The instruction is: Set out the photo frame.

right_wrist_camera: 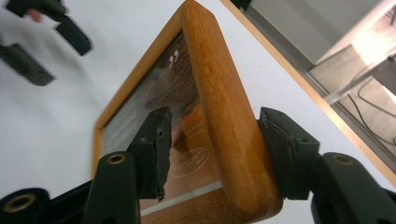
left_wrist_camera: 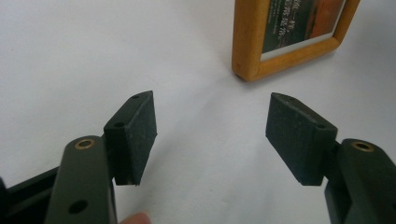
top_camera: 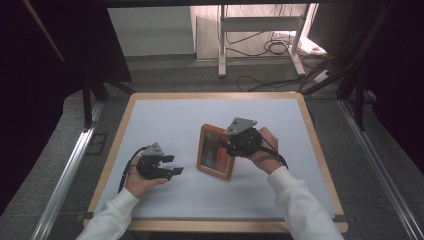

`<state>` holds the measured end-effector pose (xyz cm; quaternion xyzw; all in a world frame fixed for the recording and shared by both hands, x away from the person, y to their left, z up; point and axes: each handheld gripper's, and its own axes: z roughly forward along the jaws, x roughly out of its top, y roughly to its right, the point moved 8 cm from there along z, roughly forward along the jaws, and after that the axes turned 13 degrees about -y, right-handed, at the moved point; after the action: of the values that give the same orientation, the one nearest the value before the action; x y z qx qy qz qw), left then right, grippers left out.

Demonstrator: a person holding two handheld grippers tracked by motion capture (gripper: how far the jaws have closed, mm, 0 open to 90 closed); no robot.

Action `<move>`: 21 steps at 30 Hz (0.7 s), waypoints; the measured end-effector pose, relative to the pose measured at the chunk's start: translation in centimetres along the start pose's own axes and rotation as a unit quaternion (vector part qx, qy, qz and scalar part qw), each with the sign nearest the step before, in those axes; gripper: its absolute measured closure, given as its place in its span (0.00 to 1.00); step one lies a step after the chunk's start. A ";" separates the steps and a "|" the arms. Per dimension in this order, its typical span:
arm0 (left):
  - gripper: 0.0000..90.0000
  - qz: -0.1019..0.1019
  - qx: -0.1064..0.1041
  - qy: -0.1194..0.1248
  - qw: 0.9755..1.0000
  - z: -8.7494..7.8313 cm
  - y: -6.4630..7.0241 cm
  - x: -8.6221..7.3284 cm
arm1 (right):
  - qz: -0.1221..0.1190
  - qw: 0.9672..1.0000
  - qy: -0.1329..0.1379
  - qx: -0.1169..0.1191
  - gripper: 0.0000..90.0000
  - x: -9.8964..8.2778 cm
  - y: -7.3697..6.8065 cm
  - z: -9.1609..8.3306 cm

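Right tool (top_camera: 231, 146) over half-hidden frame (top_camera: 212, 159)

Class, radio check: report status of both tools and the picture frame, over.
Left tool open, empty, short of the wooden picture frame. Right tool straddles the frame's side rail, jaws loosened. White mat unobstructed.

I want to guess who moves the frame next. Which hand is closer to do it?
Probably the right. Its tongs already sit on both sides of the frame's wooden edge. The left tongs are open over bare table, apart from it.
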<state>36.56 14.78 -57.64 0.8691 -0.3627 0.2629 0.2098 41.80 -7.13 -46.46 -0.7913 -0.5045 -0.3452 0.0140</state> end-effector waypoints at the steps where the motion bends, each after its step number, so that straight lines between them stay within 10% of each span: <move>1: 0.37 0.000 0.000 0.000 1.000 0.0 0.0 0.0 | 0.012 1.000 0.002 0.008 0.49 -0.1 0.3 0.3; 12: 0.37 0.003 0.001 0.000 1.000 0.0 0.1 0.0 | 0.022 1.000 0.008 -0.002 0.44 -0.2 0.4 0.3; 21: 0.37 0.006 0.003 -0.002 1.000 -0.1 0.1 0.0 | 0.083 0.996 0.039 -0.002 0.29 -1.1 0.8 -0.9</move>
<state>36.48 14.78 -57.59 0.8683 -0.3672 0.2633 0.2046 41.66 -8.73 -46.09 -0.8161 -0.4358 -0.3747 0.0607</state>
